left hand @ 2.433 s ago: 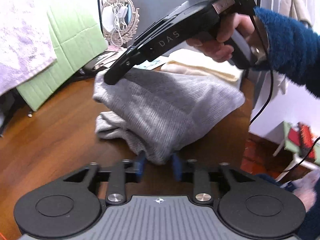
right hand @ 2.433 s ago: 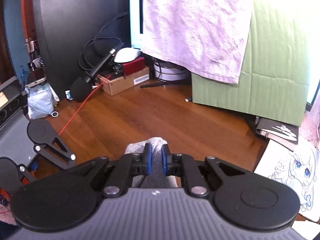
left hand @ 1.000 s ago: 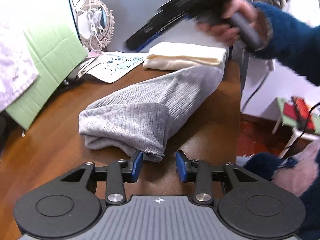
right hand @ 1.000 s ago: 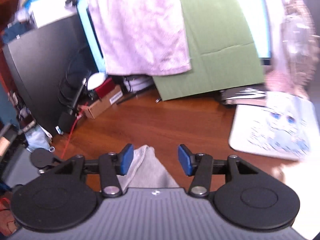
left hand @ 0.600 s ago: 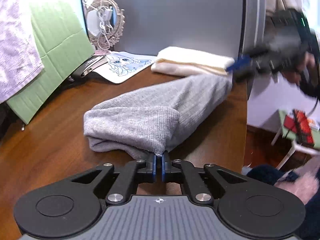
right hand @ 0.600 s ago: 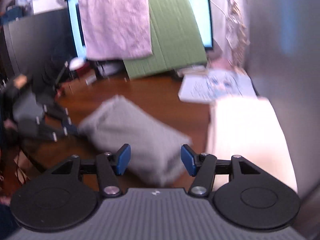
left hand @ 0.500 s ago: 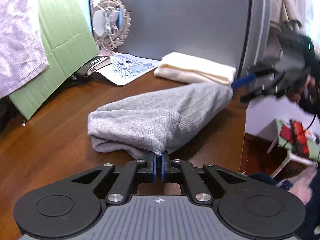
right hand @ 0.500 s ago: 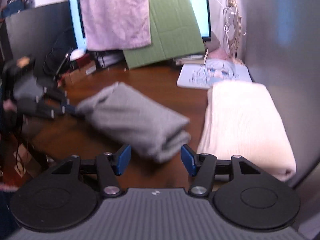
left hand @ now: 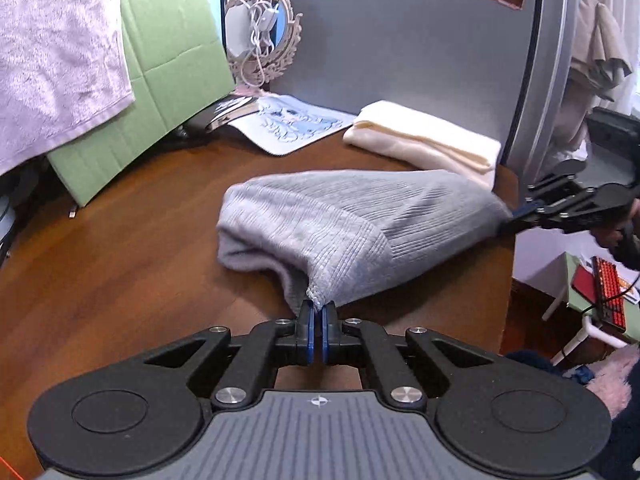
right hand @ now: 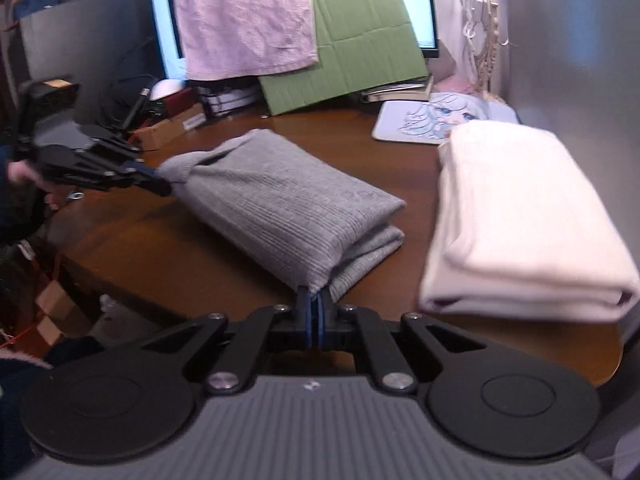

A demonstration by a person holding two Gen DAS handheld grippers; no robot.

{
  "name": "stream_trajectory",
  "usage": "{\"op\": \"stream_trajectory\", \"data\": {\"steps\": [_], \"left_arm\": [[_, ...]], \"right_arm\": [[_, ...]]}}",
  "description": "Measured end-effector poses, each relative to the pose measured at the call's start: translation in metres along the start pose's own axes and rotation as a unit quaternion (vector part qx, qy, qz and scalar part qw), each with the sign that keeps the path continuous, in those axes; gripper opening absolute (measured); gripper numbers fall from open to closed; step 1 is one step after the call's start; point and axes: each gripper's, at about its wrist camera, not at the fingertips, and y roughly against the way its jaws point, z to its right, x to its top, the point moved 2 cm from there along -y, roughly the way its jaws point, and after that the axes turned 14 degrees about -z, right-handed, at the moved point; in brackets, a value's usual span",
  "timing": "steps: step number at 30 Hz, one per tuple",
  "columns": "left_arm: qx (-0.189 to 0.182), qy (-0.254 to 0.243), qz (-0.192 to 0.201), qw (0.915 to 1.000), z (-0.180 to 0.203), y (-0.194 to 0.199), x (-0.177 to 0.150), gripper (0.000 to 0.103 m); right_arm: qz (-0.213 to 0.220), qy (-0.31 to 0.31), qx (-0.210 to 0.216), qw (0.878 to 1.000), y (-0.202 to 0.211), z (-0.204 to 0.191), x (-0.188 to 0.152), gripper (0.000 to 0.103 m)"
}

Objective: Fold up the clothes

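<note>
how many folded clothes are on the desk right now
2: a grey ribbed knit garment mid-desk, pinched at opposite ends by the left gripper and right gripper, and a cream folded garment beside it by the grey panel. None seem hidden.

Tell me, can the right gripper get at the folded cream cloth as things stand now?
Probably not yet: the right gripper has its jaws shut on the grey garment. The cream cloth lies close beside, with nothing between; releasing would free it.
</note>
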Motion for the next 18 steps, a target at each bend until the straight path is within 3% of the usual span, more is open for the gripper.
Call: {"op": "stream_trajectory", "data": {"steps": [6,11,15,17,18], "left_arm": [[0.008,0.026,0.002,0.9996,-0.016,-0.002,0.003,0.003],[0.011,0.022,-0.003,0.9997,-0.019,-0.006,0.005,0.003],[0.031,0.039,-0.002,0.9988,-0.031,-0.01,0.009,0.003],[0.042,0.048,-0.001,0.998,-0.038,-0.011,0.012,0.003],[0.047,0.05,-0.001,0.9977,-0.041,-0.012,0.014,0.004]], "right_arm": [[-0.007,0.027,0.032,0.999,-0.003,-0.028,-0.002,0.004],[0.001,0.016,0.032,0.999,0.01,-0.018,0.001,0.006],[0.016,0.017,-0.008,1.0,0.019,-0.006,0.013,0.024],[0.019,-0.018,0.017,1.0,0.016,0.005,0.019,0.024],[0.02,-0.04,0.035,0.998,0.013,0.01,0.021,0.03]]}}
